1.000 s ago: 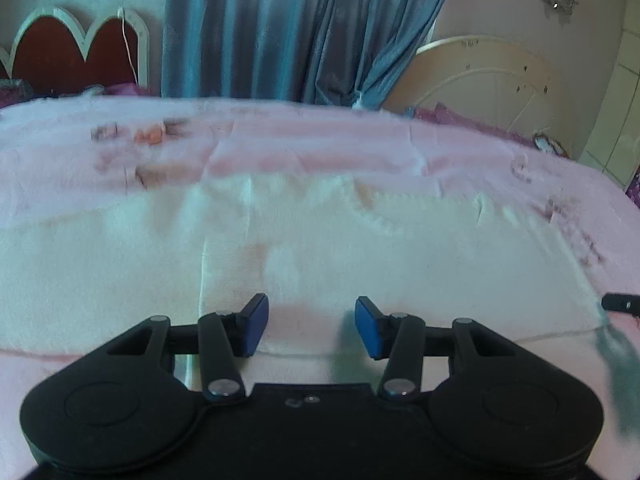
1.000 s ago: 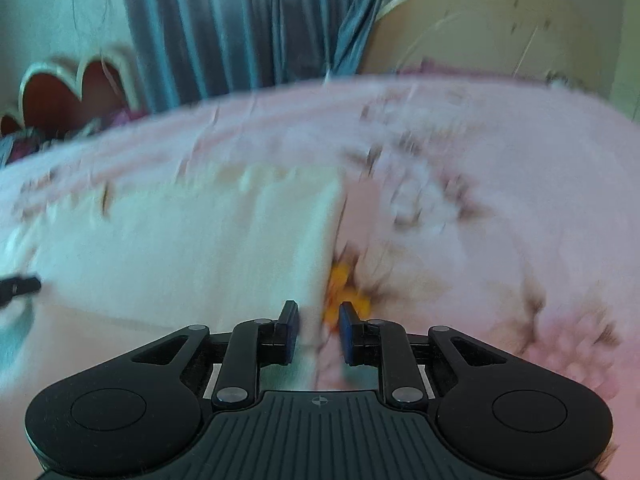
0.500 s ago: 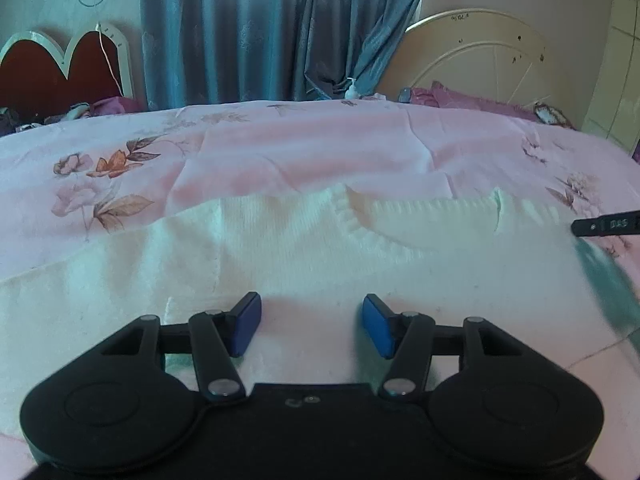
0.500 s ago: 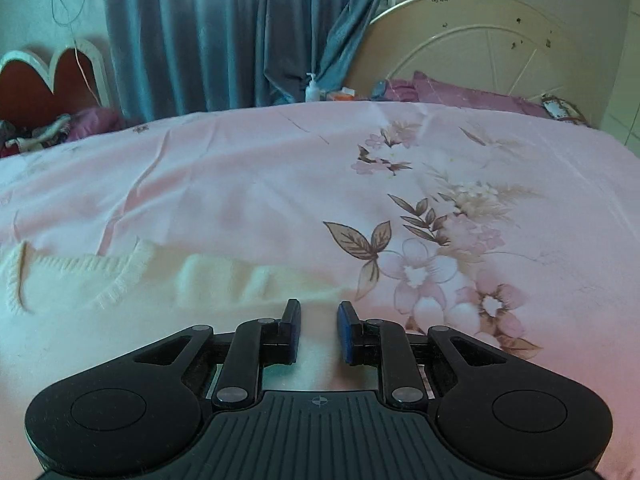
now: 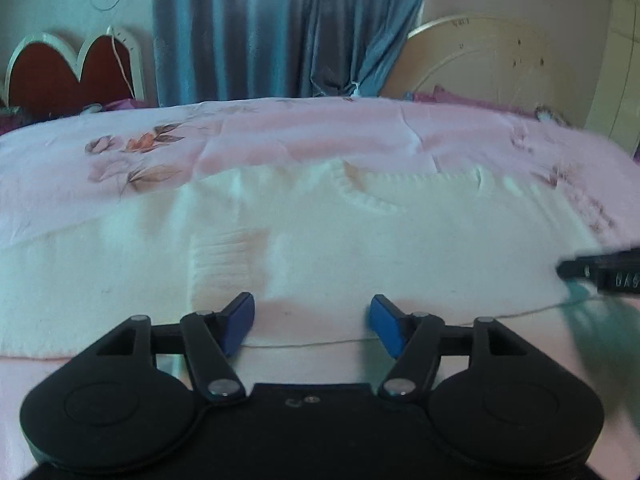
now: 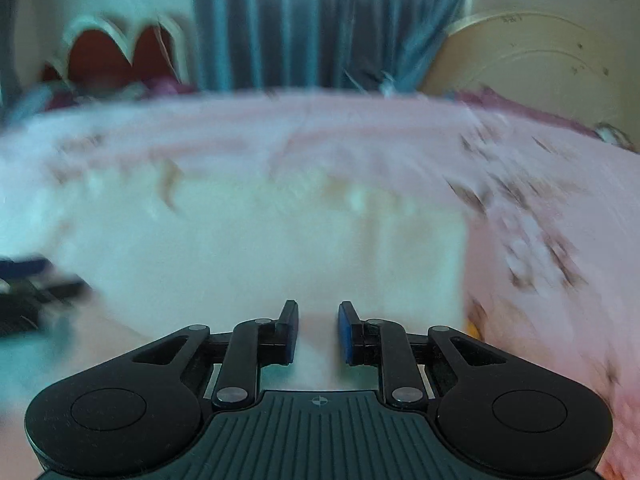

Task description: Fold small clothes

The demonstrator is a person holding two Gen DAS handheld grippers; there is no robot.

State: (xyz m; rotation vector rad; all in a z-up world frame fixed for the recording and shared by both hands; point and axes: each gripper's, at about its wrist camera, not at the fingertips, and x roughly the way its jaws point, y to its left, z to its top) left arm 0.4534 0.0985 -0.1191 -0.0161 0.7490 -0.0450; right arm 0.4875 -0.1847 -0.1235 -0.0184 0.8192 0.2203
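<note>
Now the bed (image 5: 304, 136), under its pink flowered sheet, carries the cream sweater (image 5: 360, 240) spread flat, neckline toward the curtain (image 5: 280, 28). Since 1 second ago my right-wrist view has swung from the sweater's right edge out over bare sheet and back; the sweater's right part (image 6: 320, 248) again fills that view, badly blurred.

My left gripper (image 5: 311, 322) hangs over the near hem, and its jaws have just been opening; they stand wide apart, with nothing between them but the fabric lying below. My right gripper (image 6: 318, 332) shows a narrow gap, unchanged through all 3 frames; I judge no cloth is pinched, though blur makes this uncertain. Its tip also appears at the right edge of the left view (image 5: 600, 272).

By my reading, both grippers are lining up on the hem for the first fold, not yet begun.
</note>
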